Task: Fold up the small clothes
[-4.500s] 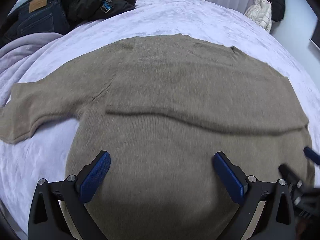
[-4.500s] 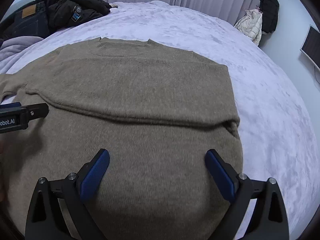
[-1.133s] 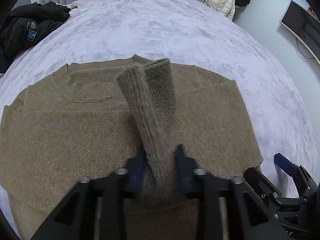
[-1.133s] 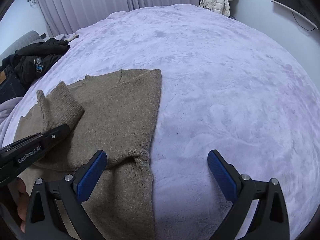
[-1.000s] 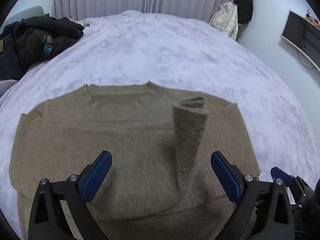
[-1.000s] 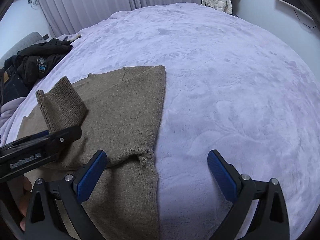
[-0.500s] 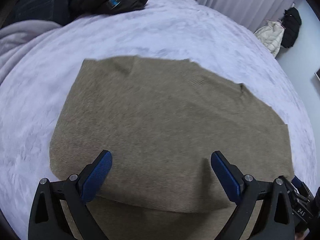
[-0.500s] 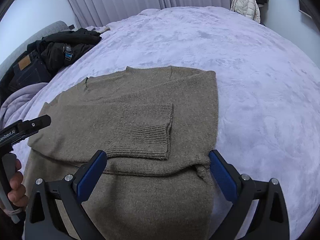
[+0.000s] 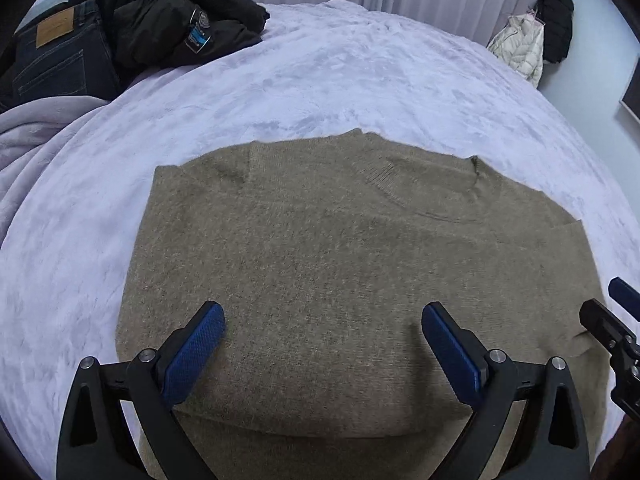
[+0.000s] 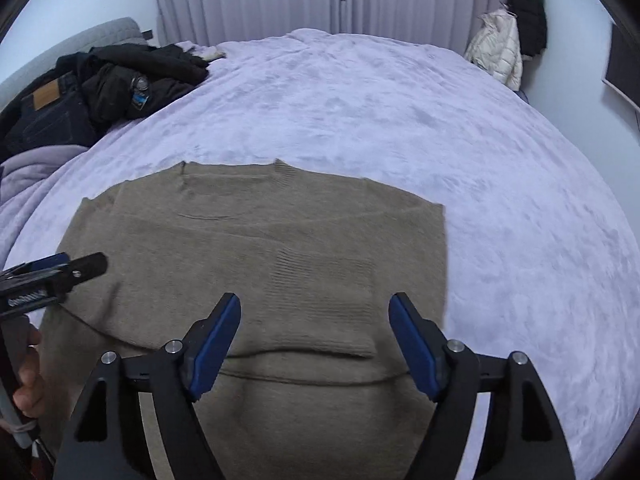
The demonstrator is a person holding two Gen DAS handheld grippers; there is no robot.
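From the left wrist, the left tongs [image 9: 322, 322] hover released over the brown sweater [image 9: 340, 248], flat on the bed [image 9: 320, 80]. From the right wrist, the right tongs [image 10: 315, 310] hover released above the folded sleeve cuff [image 10: 320, 300]; next, probably grip both hem corners evenly and fold toward the collar.

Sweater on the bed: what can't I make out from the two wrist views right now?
- Hem of the sweater: cut off by the bottom edge and behind the left gripper and the right gripper.
- Underside layers beneath the folded sleeve cuff: covered by the knit.
- Badge on the black jacket: too small to read.
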